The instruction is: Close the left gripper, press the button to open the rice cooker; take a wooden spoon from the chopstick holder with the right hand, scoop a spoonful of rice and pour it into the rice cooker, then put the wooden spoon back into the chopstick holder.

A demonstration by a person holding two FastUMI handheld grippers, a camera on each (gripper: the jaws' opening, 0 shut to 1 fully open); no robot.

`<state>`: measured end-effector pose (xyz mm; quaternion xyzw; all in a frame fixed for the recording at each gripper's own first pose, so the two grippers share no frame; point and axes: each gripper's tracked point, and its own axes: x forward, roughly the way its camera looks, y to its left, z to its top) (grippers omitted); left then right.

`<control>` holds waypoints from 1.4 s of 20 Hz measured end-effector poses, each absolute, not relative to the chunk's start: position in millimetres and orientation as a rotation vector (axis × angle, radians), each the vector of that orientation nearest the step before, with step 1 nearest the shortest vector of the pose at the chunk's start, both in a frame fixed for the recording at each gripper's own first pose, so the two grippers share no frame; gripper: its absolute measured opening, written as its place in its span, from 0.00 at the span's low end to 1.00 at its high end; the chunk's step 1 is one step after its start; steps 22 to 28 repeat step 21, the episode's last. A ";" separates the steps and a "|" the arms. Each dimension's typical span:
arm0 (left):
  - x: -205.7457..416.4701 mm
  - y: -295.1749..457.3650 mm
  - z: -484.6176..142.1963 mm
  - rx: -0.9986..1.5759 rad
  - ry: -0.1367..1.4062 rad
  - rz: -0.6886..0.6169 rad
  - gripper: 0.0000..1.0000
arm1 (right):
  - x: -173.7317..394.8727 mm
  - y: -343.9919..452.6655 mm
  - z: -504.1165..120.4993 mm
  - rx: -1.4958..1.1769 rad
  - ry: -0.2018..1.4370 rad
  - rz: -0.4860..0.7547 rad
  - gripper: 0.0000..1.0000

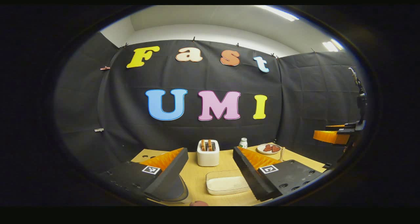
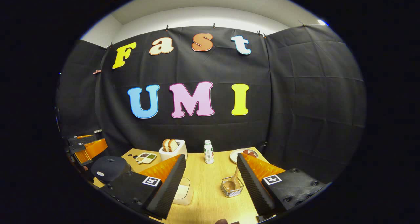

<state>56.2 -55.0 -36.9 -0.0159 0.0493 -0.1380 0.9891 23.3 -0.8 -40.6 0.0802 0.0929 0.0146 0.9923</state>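
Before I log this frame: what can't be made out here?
- Rice cooker, right gripper view: lower body hidden behind the right hand-held gripper; its button is too small to pick out.
- Rice container, left gripper view: right end covered by the left hand-held gripper.
- Wooden spoon: handle top hidden behind a finger.

The left gripper [image 1: 210, 173] is hovering over the wooden table [image 1: 197, 178] with its fingers spread wide apart. Between them a clear tray of rice [image 1: 226, 182] is lying, and beyond it a white toaster [image 1: 208, 152] is holding bread slices. A small bottle [image 1: 243, 143] and a plate [image 1: 269, 148] are standing farther back, with the right gripper [image 1: 338, 133] showing at the right edge.
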 end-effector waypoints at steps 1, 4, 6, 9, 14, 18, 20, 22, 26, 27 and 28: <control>57.2 -56.7 -35.7 -0.030 0.098 -0.275 0.94 | 25.6 -0.7 -39.3 0.166 0.181 0.035 0.97; 58.3 -70.9 -35.1 -0.023 0.091 -0.284 0.94 | 33.7 -4.6 -35.6 0.185 0.170 0.047 0.97; 58.2 -80.4 -34.6 -0.038 0.088 -0.290 0.94 | 38.2 -10.2 -33.4 0.181 0.157 0.058 0.97; 58.3 -92.9 -34.8 -0.075 0.091 -0.272 0.94 | 41.7 -21.6 -38.1 0.156 0.156 0.083 0.97; 60.7 -108.6 -40.5 -0.089 0.110 -0.228 0.94 | 44.1 -34.0 -50.4 0.151 0.184 0.132 0.93; 59.0 -120.6 -41.1 -0.053 0.108 -0.209 0.94 | 38.8 -40.8 -57.8 0.131 0.193 0.165 0.97; 56.2 -132.2 -42.3 -0.054 0.110 -0.219 0.94 | 35.1 -44.6 -63.8 0.120 0.205 0.173 0.97; 54.1 -138.3 -41.8 -0.052 0.106 -0.223 0.94 | 33.1 -44.9 -64.1 0.116 0.205 0.181 0.97; 54.1 -138.3 -41.8 -0.052 0.106 -0.223 0.94 | 33.1 -44.9 -64.1 0.116 0.205 0.181 0.97; 54.1 -138.3 -41.8 -0.052 0.106 -0.223 0.94 | 33.1 -44.9 -64.1 0.116 0.205 0.181 0.97; 54.1 -138.3 -41.8 -0.052 0.106 -0.223 0.94 | 33.1 -44.9 -64.1 0.116 0.205 0.181 0.97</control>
